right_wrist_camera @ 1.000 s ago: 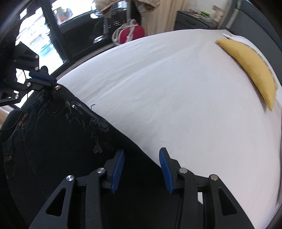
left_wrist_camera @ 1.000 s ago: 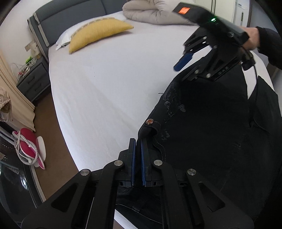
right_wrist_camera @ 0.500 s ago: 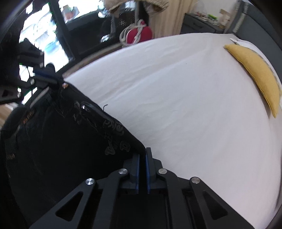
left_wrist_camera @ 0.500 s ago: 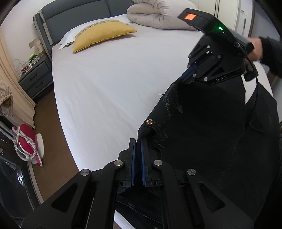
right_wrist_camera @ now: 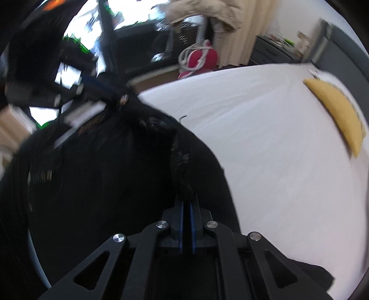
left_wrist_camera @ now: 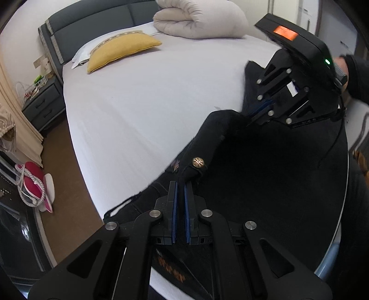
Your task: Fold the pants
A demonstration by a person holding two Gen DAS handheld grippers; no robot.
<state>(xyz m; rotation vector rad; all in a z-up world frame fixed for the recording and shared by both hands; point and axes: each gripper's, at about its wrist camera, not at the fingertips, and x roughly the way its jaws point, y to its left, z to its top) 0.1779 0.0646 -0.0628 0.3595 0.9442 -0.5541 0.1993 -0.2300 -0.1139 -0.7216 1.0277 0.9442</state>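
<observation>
Black pants (left_wrist_camera: 265, 175) with a brass waist button (left_wrist_camera: 198, 162) hang between the two grippers over the white bed (left_wrist_camera: 143, 110). My left gripper (left_wrist_camera: 180, 184) is shut on the waistband corner by the button. My right gripper (right_wrist_camera: 186, 203) is shut on the other waistband end; in the left wrist view it (left_wrist_camera: 260, 110) sits at the upper right, lifted off the sheet. The pants (right_wrist_camera: 103, 175) fill the lower left of the blurred right wrist view, with my left gripper (right_wrist_camera: 101, 91) at upper left.
A yellow pillow (left_wrist_camera: 122, 49) and a rolled beige duvet (left_wrist_camera: 200, 19) lie at the head of the bed. A grey nightstand (left_wrist_camera: 42, 106) stands at the left. A red-and-pink item (left_wrist_camera: 32, 184) lies on the brown floor beside the bed.
My right gripper closed on the waistband about a second ago. Both grippers have since lifted the pants off the sheet, and the waistband now bunches between them.
</observation>
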